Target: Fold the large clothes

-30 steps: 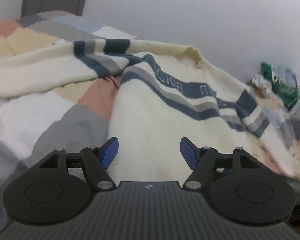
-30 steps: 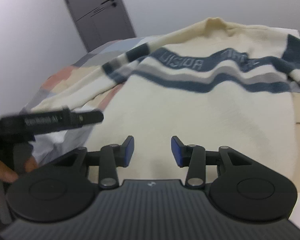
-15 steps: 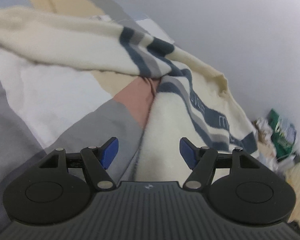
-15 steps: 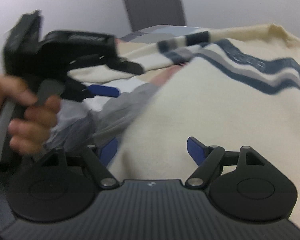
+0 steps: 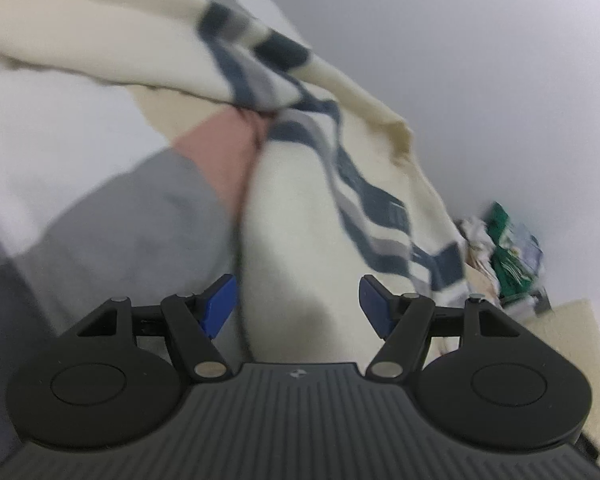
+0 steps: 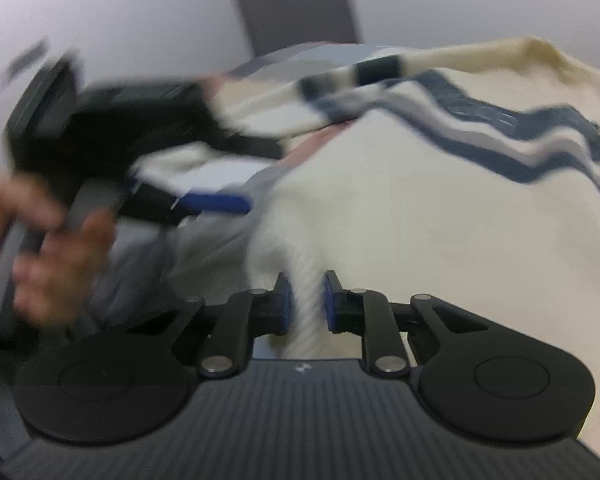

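At the bottom centre of the right wrist view, the right gripper (image 6: pixel 305 302) is closing, its blue pads pinching the ribbed hem of the cream sweater (image 6: pixel 440 216). The left gripper (image 5: pixel 296 304) hangs spread wide at the lower middle of its view, over the sweater's side edge with nothing clamped. The sweater lies across a patchwork bedspread (image 5: pixel 112 216), filling centre and right. It looks thick, soft and limp, likely to sag; hem corners seem the best hold.

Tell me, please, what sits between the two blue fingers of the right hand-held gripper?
A bunched ridge of the cream sweater, seen in the right wrist view; the right hand-held gripper is closing on it.
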